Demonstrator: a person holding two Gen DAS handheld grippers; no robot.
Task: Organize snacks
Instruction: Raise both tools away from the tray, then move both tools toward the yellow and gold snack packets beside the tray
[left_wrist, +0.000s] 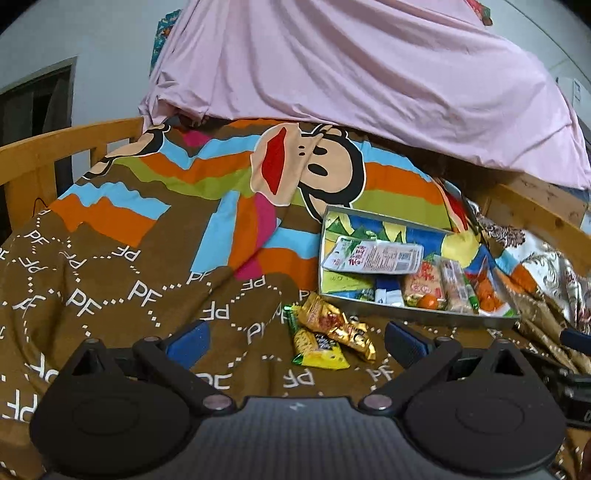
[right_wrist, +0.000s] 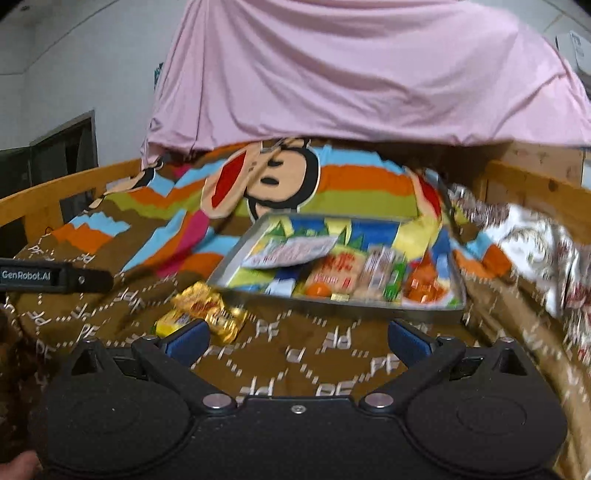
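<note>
A grey metal tray (left_wrist: 424, 314) (right_wrist: 332, 314) lies on the bed and holds several snack packets, with a white packet (left_wrist: 373, 256) (right_wrist: 291, 253) on top. A gold packet (left_wrist: 332, 325) (right_wrist: 207, 306) and a yellow packet (left_wrist: 319, 350) (right_wrist: 173, 321) lie loose on the brown blanket in front of the tray's left end. My left gripper (left_wrist: 297, 341) is open and empty, with the loose packets between its fingers. My right gripper (right_wrist: 297, 338) is open and empty, in front of the tray, with the loose packets by its left finger (right_wrist: 188, 338). The right wrist view is blurred.
The brown patterned blanket (left_wrist: 110, 295) (right_wrist: 332, 354) covers the bed, with a monkey-print striped part behind. A pink sheet (left_wrist: 369, 74) (right_wrist: 351, 74) hangs at the back. A wooden bed rail (left_wrist: 55, 147) (right_wrist: 48, 195) runs along the left. The left gripper's body (right_wrist: 55, 275) shows at left.
</note>
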